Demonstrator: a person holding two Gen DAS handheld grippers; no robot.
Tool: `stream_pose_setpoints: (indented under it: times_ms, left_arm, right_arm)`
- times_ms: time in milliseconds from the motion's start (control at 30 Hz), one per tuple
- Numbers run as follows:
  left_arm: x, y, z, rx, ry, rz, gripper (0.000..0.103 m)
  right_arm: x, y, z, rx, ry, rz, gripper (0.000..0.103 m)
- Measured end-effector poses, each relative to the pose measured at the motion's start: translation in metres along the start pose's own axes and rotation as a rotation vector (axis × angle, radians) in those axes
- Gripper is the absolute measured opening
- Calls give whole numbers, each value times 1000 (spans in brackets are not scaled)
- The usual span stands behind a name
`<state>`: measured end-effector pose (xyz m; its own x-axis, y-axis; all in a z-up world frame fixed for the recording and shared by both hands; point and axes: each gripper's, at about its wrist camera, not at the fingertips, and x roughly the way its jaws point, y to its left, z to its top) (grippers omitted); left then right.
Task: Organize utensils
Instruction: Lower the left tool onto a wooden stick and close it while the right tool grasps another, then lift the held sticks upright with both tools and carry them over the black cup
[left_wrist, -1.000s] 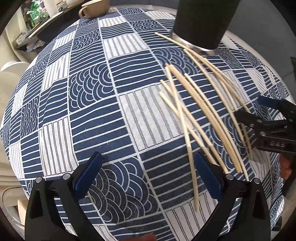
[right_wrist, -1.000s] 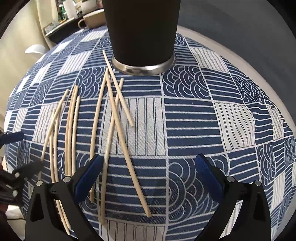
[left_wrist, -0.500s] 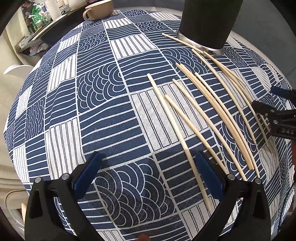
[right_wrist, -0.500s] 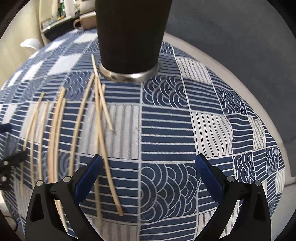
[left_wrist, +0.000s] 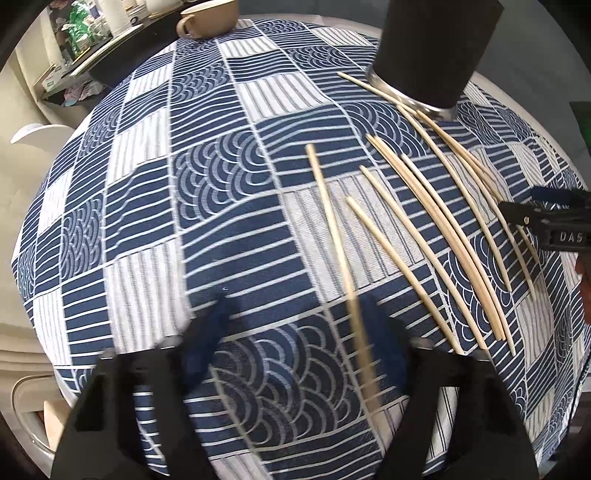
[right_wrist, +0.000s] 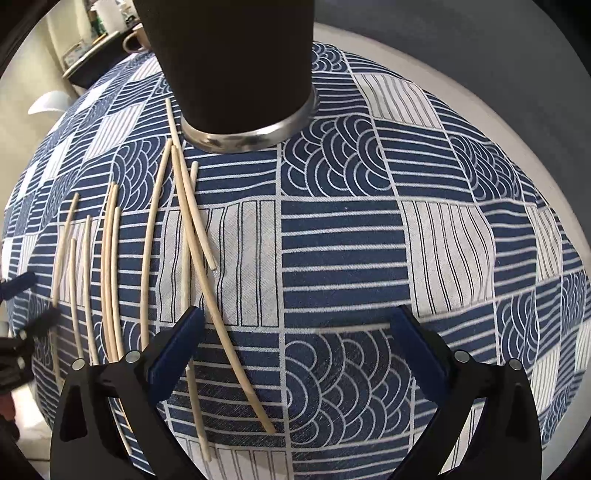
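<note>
Several pale wooden chopsticks (left_wrist: 424, 236) lie loose on the blue-and-white patterned tablecloth (left_wrist: 229, 229), fanned out below a tall black cup with a steel base (left_wrist: 436, 48). They also show in the right wrist view (right_wrist: 192, 236) left of centre, below the cup (right_wrist: 236, 62). My left gripper (left_wrist: 295, 354) is open low over the cloth, its blurred jaws either side of the leftmost chopstick (left_wrist: 332, 236). My right gripper (right_wrist: 291, 354) is open and empty, with its left finger (right_wrist: 177, 343) over some chopstick ends; it also shows in the left wrist view (left_wrist: 546, 225).
A beige mug (left_wrist: 210, 16) stands at the far edge of the table. Shelves with clutter (left_wrist: 81, 44) are beyond it on the left. A white chair back (left_wrist: 37, 133) is beside the table's left edge. The table's rim (right_wrist: 480, 92) curves at the right.
My left gripper has moved forward and right along the cloth and its jaws have narrowed around the leftmost chopstick; they are motion-blurred. My right gripper has moved left toward the chopsticks.
</note>
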<state>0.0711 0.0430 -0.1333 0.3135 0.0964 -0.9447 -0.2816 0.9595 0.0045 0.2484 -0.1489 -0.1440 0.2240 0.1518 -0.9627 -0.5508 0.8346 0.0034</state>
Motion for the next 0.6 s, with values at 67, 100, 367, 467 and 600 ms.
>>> stream_pose_setpoints:
  times_ms: [67, 100, 367, 467, 600]
  left_arm:
    - [-3, 5, 1, 4, 8, -5, 25]
    - [-4, 6, 1, 9, 14, -10, 13]
    - [-6, 13, -10, 69, 68, -57, 5]
    - [-8, 22, -16, 40, 91, -77, 5]
    - [-21, 27, -21, 52, 86, -97, 5]
  right_arm:
    - [-7, 8, -1, -37, -25, 13, 45]
    - [-10, 11, -3, -46, -30, 17, 28]
    - [-25, 31, -39, -42, -7, 85, 5]
    - [-38, 31, -57, -17, -15, 128, 5]
    - [-66, 26, -80, 80, -73, 179, 5]
